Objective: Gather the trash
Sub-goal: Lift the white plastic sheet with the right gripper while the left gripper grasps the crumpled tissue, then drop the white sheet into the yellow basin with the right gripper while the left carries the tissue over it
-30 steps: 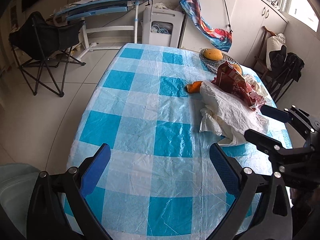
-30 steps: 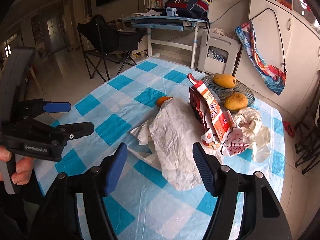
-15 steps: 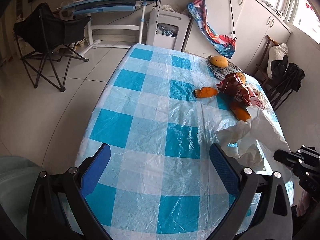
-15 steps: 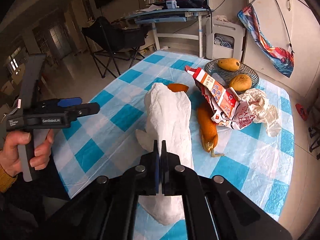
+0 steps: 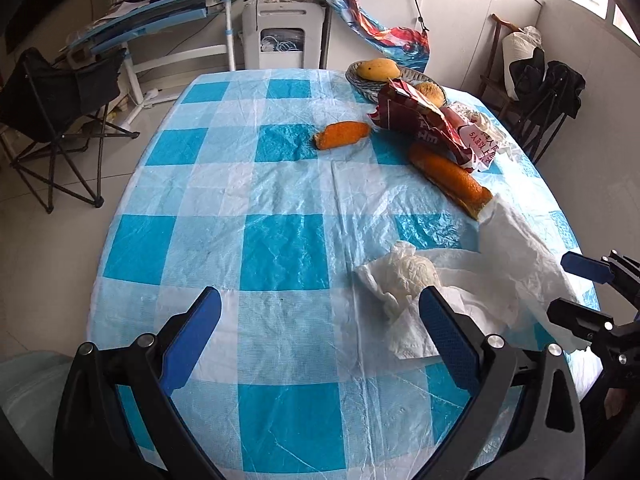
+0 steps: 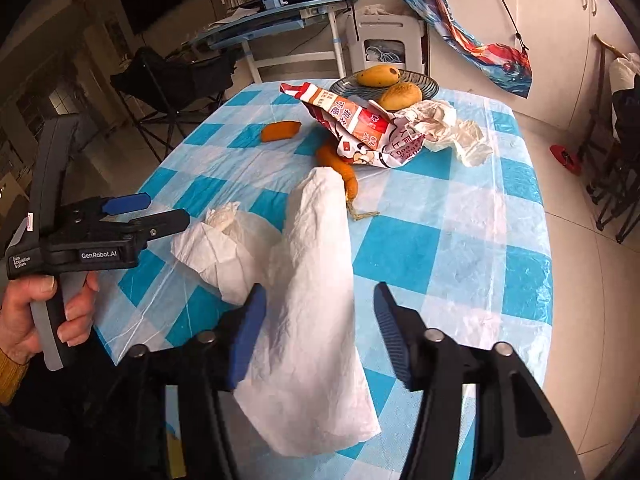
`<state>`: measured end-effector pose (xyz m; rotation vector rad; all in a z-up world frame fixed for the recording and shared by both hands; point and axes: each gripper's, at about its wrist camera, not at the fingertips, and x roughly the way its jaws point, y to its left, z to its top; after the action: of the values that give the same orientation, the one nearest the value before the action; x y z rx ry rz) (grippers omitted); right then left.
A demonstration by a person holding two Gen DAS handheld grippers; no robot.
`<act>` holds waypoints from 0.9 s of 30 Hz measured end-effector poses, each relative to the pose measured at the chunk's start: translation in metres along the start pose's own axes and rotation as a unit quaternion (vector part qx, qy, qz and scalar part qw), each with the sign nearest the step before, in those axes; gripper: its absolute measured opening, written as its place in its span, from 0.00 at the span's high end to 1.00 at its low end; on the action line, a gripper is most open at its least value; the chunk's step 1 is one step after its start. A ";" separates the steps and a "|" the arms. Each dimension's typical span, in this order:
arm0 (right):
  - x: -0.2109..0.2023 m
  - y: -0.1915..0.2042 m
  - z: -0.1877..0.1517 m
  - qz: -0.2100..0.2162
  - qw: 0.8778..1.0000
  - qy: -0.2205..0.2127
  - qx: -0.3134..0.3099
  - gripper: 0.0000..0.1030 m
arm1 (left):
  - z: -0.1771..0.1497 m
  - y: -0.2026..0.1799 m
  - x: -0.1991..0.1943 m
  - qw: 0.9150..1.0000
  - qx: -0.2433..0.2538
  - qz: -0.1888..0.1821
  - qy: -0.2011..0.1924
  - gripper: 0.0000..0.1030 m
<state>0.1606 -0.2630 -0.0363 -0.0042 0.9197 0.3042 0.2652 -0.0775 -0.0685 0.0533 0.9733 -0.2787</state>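
A white plastic bag [image 6: 316,280] lies humped near the front of the checked table [image 5: 280,184], its near end hanging past the edge. My right gripper [image 6: 320,292] straddles it; its jaws are opening and the pads do not press the bag. Beside the bag [image 5: 516,248] sits a crumpled white tissue [image 5: 408,272]. My left gripper [image 5: 318,296] is open over bare cloth, its right finger next to that tissue. Farther back lie a red snack wrapper [image 6: 360,128], a long orange peel [image 5: 448,174], a short orange piece [image 5: 344,134] and crumpled white plastic [image 6: 448,128].
A plate [image 6: 424,84] with two mangoes stands at the table's far end. Folding chairs [image 5: 60,92] stand off the left side and others [image 6: 616,184] off the right. A hand [image 6: 36,312] holds the left gripper at the table's near left corner.
The right gripper shut on the white bag and dragged it toward the near edge, uncovering the long orange peel; its jaws now stand apart around the bag. The left gripper shifted toward the tissue.
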 end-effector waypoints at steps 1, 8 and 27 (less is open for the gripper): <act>0.003 0.004 0.000 0.002 1.000 0.003 -0.010 0.36 | -0.001 -0.004 0.000 1.000 0.007 -0.003 -0.001 0.07; 0.017 0.000 -0.004 -0.014 0.999 0.035 -0.004 0.42 | 0.002 -0.017 0.002 1.000 0.009 -0.017 -0.007 0.07; 0.018 -0.002 -0.011 -0.007 0.998 0.051 0.024 0.89 | -0.004 0.024 0.011 0.992 -0.085 -0.090 0.015 0.79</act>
<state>0.1630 -0.2621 -0.0569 0.0190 1.0272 0.2705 0.2739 -0.0563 -0.0816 -0.1875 1.0299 -0.3603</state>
